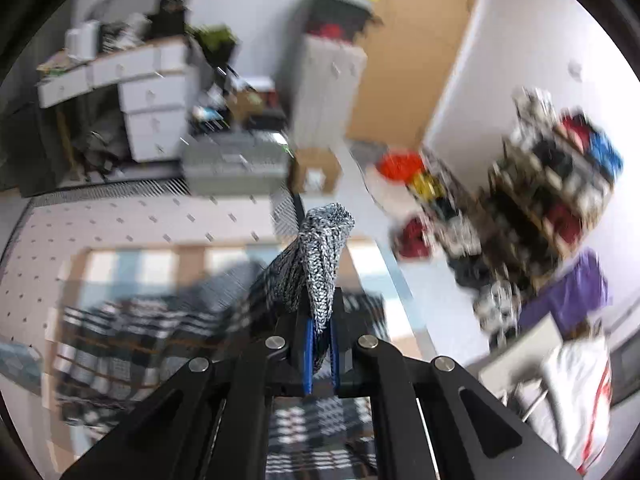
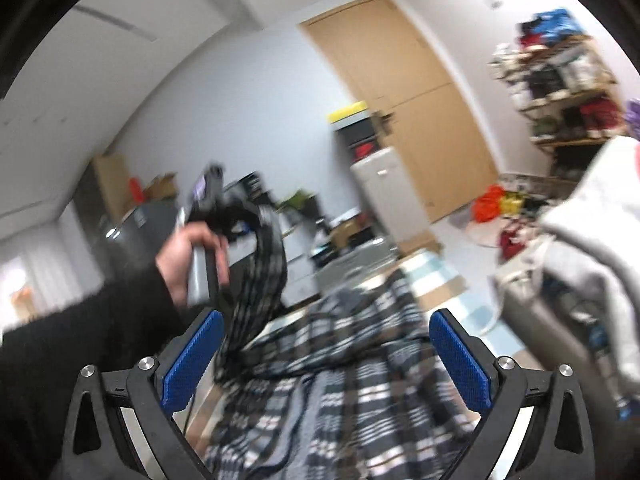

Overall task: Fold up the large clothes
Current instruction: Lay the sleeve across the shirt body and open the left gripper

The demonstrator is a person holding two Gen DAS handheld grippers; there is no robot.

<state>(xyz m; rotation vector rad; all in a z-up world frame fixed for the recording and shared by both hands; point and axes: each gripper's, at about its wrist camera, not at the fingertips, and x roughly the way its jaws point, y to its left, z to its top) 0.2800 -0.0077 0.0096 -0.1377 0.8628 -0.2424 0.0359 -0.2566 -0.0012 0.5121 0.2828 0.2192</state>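
Large plaid garment point(image 2: 340, 392) spread over the surface point(image 2: 448, 280), filling the lower middle of the right wrist view and running lengthwise away toward the upper right; one edge lifted in a dark band toward the upper left of that frame. Left gripper point(image 1: 320, 344) clenched on a knit fold of the garment, the fabric bunched between its blue pads point(image 1: 308, 344) and poking out beyond them at the frame's centre. In the right wrist view, a hand point(image 2: 192, 256) holding that gripper at left centre, with the raised band hanging from it. Right gripper point(image 2: 328, 360) released, jaws wide apart at the bottom of its frame, nothing between them, the cloth directly below and ahead; likely the nearer one for taking a second corner. Behind, blurred: a shelf point(image 2: 560, 92) stacked with clothes at upper right, contents hard to tell apart.
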